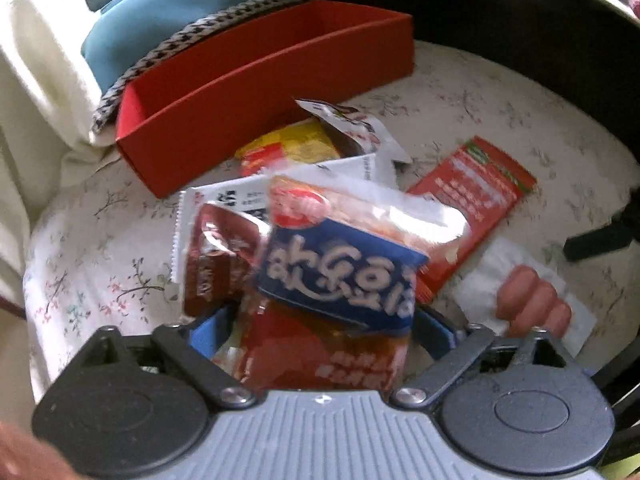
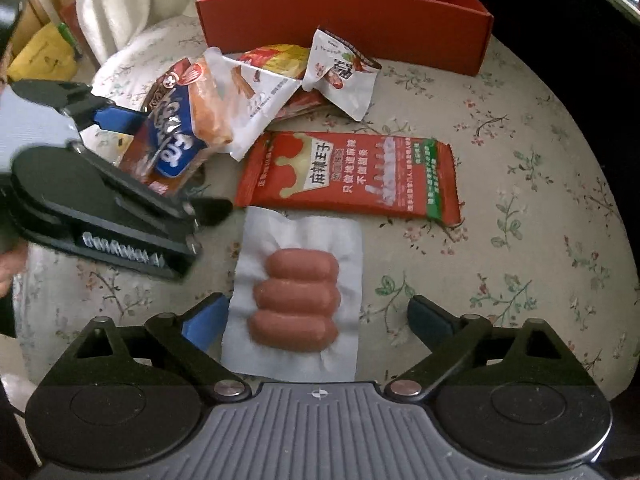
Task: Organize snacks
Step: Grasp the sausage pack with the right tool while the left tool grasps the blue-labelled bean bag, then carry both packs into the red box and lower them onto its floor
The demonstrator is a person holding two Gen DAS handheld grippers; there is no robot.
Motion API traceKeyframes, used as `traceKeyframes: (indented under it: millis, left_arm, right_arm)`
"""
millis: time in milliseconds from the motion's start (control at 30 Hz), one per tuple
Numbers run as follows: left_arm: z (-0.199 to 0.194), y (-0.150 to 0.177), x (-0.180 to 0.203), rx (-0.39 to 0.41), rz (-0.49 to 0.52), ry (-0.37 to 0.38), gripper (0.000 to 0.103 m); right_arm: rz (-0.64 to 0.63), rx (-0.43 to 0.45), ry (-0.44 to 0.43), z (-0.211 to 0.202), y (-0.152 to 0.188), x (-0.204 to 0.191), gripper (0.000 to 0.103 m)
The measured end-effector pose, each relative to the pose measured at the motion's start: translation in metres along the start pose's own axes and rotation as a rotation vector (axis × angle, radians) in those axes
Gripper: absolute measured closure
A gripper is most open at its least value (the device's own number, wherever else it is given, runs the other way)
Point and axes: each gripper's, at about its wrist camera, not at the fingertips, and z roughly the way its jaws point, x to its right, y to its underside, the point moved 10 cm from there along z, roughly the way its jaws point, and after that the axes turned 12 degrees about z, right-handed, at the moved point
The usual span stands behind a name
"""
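Your left gripper (image 1: pixel 320 320) had the clear packet with the blue label (image 1: pixel 340 276) between its jaws, and from the left wrist view the packet filled the lower middle of the frame, standing up between the two blue fingers (image 1: pixel 208 332). Whether the pads were actually pressing on it you could not tell from either view; the picture there was blurred. In the right wrist view that same left gripper came in from the left edge, with the packet sticking out toward the centre of the frame.

Your right gripper (image 2: pixel 316 320) stood wide, its fingers on either side of the sausage pack (image 2: pixel 296 300) at the lower middle of its frame, not touching it. The pack, three sausages in a white wrapper, lay flat on the floral cloth (image 2: pixel 520 160).

Just above the sausage pack lay the long red packet (image 2: pixel 348 172), flat, across the centre of the frame. Above and left of that was a loose heap: a white torn wrapper (image 2: pixel 344 76), another white wrapper (image 2: pixel 256 112) and a yellow packet (image 2: pixel 284 58) partly under them.

The red box (image 2: pixel 340 16) sat along the top of the frame, open side up, with nothing visible inside it. In the left wrist view it lay across the upper middle, with a blue cushion (image 1: pixel 168 12) behind it.
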Motion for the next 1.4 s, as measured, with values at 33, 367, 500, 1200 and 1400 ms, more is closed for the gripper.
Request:
traceKeyframes:
  millis: [33, 367, 500, 1200, 1400]
  left_arm:
    - [-0.003, 0.000, -0.003, 0.005, -0.014, -0.003, 0.030]
    - [-0.041, 0.000, -0.017, 0.112, -0.168, 0.074, 0.045]
    - [-0.053, -0.003, -0.021, 0.155, -0.194, 0.098, 0.045]
    - [-0.067, -0.008, -0.039, 0.212, -0.344, 0.198, 0.045]
    - [-0.067, -0.013, -0.044, 0.222, -0.373, 0.190, 0.045]
  right_arm:
    - [-0.001, 0.002, 0.003, 0.000, 0.000, 0.000, 0.006]
    - [0.096, 0.032, -0.014, -0.010, -0.003, 0.014, 0.029]
    - [0.119, 0.067, -0.023, -0.018, -0.009, 0.012, 0.029]
    - [0.337, 0.082, -0.238, -0.049, -0.019, 0.012, 0.029]
    - [0.384, 0.126, -0.311, -0.054, -0.037, 0.011, 0.029]
